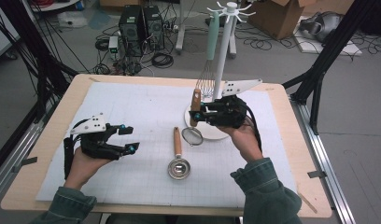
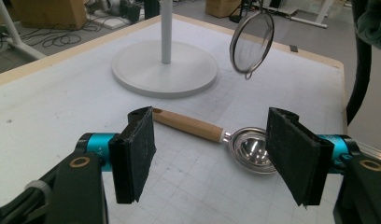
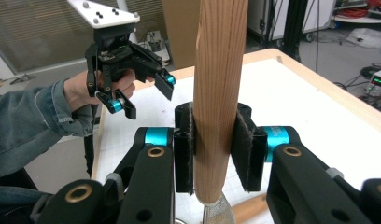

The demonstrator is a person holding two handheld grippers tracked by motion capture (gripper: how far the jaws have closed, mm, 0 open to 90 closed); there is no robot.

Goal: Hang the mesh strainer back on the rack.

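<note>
- One stand [image 1: 212,122] rises at the table's far right, a whisk [image 1: 208,74] hanging from it.
- Right gripper [image 1: 196,115] clamps the strainer [image 1: 193,134] by its wooden handle — lifted, mesh just above the stand's base.
- Left gripper [image 1: 128,138] gapes empty — jaws well apart, the scoop [image 1: 178,161] lying beyond them.

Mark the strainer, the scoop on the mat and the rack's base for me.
strainer [image 2: 252,42], left gripper view, on its mesh bowl.
scoop [image 1: 179,168], high view, on its metal bowl.
rack's base [image 2: 146,70], left gripper view, on the bare white disc left of the pole.
</note>
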